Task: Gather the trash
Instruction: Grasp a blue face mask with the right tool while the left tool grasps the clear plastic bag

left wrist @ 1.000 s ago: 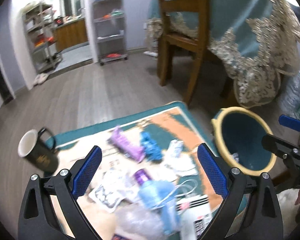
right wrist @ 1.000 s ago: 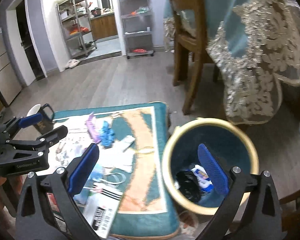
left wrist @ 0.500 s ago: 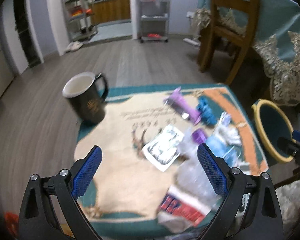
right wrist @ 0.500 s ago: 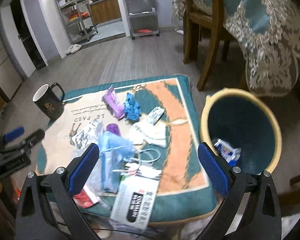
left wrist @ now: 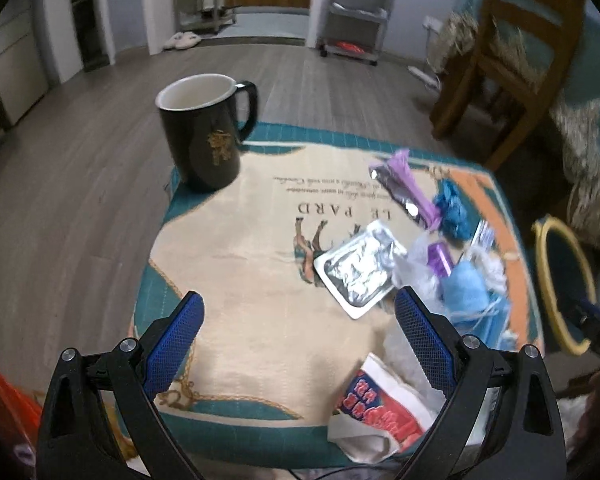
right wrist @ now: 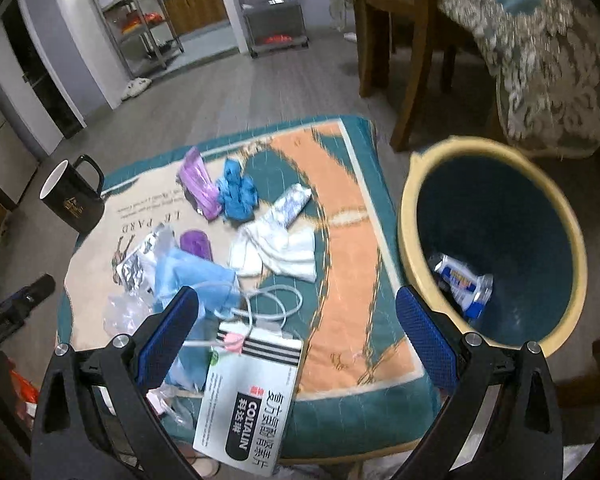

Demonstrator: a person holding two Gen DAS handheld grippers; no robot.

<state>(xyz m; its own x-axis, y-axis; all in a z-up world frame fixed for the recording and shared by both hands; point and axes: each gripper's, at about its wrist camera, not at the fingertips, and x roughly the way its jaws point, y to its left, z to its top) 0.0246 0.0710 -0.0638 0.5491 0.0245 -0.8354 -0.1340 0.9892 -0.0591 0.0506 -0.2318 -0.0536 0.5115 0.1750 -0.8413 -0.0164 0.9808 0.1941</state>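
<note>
Wrapper (right wrist: 462, 280) inside bin (right wrist: 408, 216) in right view only, left tongs (left wrist: 298, 322) and right tongs (right wrist: 298, 312) spread empty.

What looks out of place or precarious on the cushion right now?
The COLTALIN box hangs over the cushion's near edge and could slip off. The black mug stands upright at the far corner among the litter; it doesn't look like trash.

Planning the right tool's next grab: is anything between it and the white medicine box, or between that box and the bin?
Nothing visible blocks the open right tool from the white medicine box, though a white cable lies over the box's top edge. The way to the bin looks clear.
</note>
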